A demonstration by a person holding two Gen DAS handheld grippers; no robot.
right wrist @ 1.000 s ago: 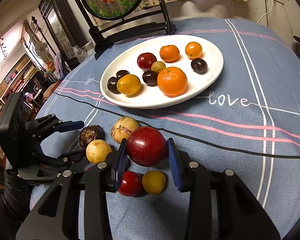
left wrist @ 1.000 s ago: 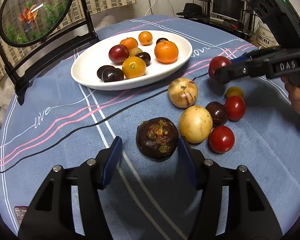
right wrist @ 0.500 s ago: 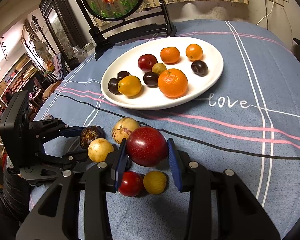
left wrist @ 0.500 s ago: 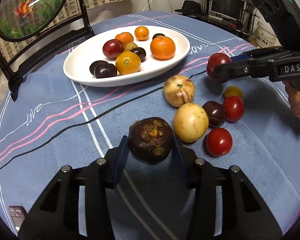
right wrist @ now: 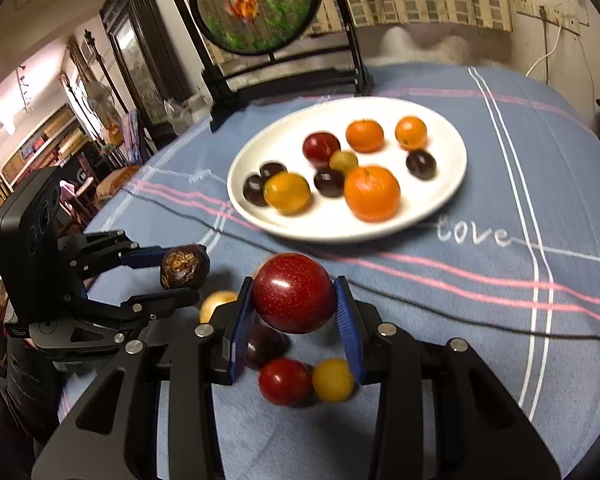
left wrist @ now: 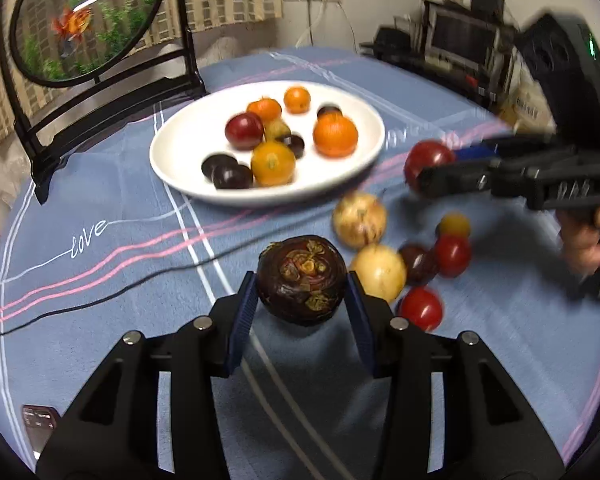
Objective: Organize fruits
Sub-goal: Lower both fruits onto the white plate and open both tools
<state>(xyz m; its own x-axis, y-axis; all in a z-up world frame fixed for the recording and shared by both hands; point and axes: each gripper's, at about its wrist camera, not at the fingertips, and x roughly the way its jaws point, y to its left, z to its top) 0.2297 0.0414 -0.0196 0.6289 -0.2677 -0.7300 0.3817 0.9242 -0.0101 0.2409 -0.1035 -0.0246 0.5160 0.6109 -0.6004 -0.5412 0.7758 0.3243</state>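
My left gripper is shut on a dark purple mangosteen and holds it above the cloth; it also shows in the right wrist view. My right gripper is shut on a large red plum, lifted above the loose fruit; the plum also shows in the left wrist view. A white oval plate holds several oranges, dark plums and a yellow fruit. Two pale passion fruits, red tomatoes, a dark plum and a small yellow fruit lie on the cloth.
A blue tablecloth with pink, white and black stripes covers the round table. A round goldfish screen on a black stand stands behind the plate. Furniture and electronics surround the table.
My left gripper closed on the mangosteen and lifted it off the cloth. My right gripper rose with the red plum towards the plate.
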